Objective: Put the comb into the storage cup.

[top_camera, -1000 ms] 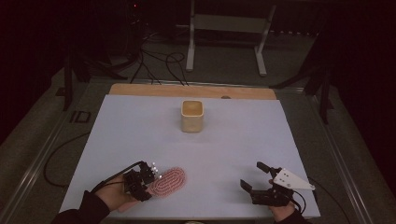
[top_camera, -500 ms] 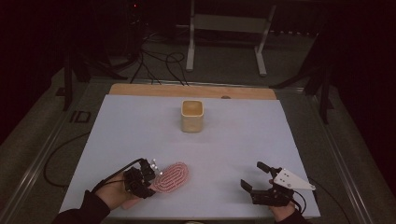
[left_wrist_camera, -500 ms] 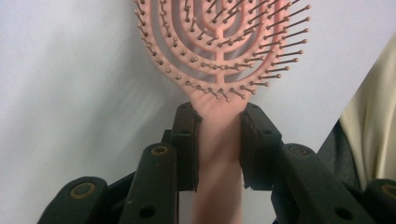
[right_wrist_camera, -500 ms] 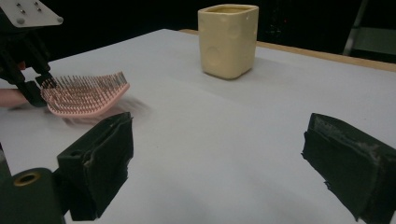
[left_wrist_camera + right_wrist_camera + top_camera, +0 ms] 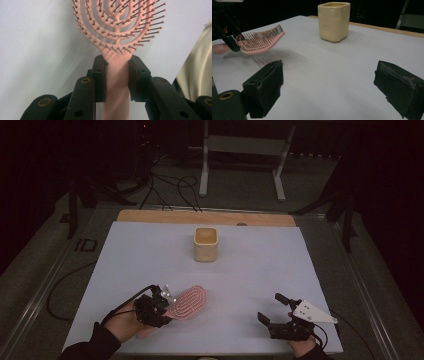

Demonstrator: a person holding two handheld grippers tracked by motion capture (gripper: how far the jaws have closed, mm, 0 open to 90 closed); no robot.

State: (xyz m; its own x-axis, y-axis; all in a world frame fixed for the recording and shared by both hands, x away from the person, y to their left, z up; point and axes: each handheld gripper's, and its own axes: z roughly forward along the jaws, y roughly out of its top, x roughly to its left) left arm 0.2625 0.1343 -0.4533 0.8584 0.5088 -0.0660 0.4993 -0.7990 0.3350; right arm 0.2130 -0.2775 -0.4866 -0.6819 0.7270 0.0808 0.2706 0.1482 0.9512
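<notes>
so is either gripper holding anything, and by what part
The left gripper holds the pink hairbrush by its handle, just below the bristled head. The right gripper is open and holds nothing.

Place: a lab or recording studio set up for capturing handling tasks
Lighting: dark surroundings, black walls or drapes, light falling on the worktop (image 5: 150,250) alone
Worktop: plain white sheet over a wooden board (image 5: 150,216), framed by metal rails
Floor: grey, with loose black cables (image 5: 170,185) trailing behind the worktop
Equipment: a grey metal stand (image 5: 242,150) at the back, dark tripod-like legs (image 5: 75,202) at the sides
</notes>
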